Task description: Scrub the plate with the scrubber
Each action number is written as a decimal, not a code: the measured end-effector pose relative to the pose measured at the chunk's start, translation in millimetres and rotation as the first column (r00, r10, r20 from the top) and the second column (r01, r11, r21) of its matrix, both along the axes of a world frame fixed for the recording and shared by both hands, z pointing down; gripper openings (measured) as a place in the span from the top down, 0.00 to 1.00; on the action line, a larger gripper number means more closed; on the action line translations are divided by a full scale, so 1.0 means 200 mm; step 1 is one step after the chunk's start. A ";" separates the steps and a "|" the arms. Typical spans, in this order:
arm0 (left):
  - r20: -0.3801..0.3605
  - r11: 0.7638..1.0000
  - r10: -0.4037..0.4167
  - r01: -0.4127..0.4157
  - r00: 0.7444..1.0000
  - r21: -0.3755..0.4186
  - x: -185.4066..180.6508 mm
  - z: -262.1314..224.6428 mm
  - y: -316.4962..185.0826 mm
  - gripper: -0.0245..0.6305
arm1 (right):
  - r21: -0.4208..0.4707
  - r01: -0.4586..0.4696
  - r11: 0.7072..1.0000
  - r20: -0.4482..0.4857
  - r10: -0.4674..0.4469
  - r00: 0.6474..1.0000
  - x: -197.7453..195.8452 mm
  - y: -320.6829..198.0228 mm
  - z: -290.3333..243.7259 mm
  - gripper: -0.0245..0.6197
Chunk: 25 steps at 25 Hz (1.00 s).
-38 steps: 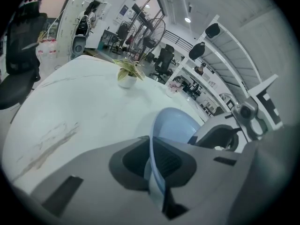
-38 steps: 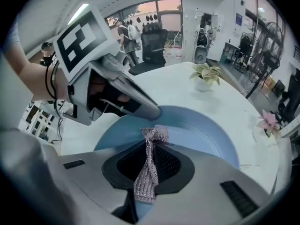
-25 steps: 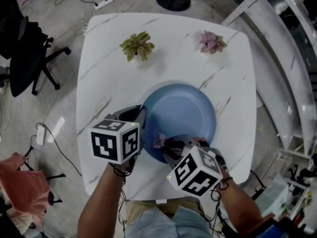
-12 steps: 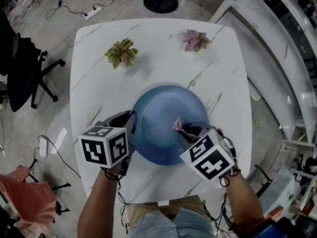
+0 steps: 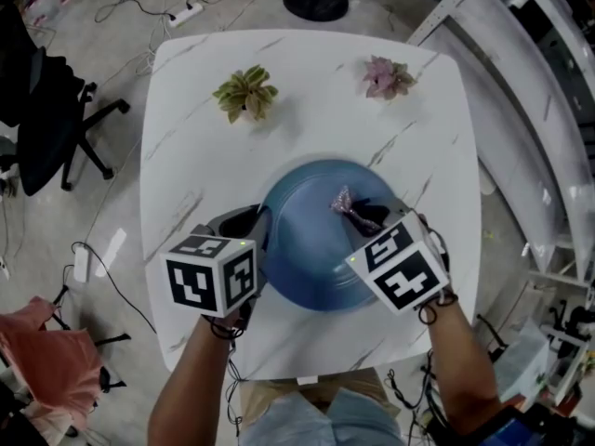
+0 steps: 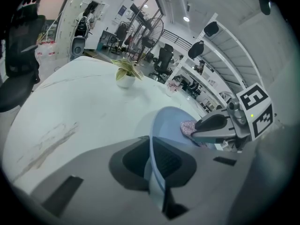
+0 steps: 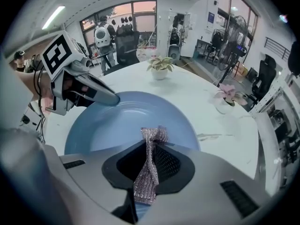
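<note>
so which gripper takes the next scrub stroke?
Right. The right gripper is shut on the scrubber over the blue plate. The left gripper is shut on the plate's rim, likely steadying it.

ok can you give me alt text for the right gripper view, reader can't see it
The right gripper is shut on a silvery mesh scrubber, its tip over a blue plate on a white marble table. Across the plate, the left gripper holds the far rim; a green plant and a pink plant stand beyond.
</note>
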<state>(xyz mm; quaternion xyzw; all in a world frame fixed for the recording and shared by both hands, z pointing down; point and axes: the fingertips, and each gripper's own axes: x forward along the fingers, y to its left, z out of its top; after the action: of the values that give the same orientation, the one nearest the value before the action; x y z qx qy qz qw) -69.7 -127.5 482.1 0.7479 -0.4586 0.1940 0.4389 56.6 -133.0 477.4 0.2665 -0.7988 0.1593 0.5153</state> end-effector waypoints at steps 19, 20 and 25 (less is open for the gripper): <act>0.074 0.994 -0.086 0.081 0.994 0.070 -0.04 -0.09 0.04 0.86 | -0.207 0.279 0.938 0.285 -0.215 0.934 -0.33 0.68 -0.24 0.86; 0.080 0.993 -0.093 0.087 0.992 0.079 -0.05 -0.12 0.06 0.83 | -0.213 0.267 0.940 0.324 -0.189 0.927 -0.32 0.69 -0.30 0.86; 0.128 0.982 -0.124 0.103 0.984 0.158 -0.10 -0.38 0.22 0.80 | -0.107 0.154 0.982 0.528 -0.075 0.846 -0.26 0.58 -0.71 0.85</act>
<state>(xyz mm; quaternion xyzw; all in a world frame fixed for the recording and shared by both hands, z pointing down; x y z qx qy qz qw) -89.3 -84.4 406.0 0.7365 -0.5429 0.1842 0.3590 5.6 -16.5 334.6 0.1266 -0.9092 0.2523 0.3062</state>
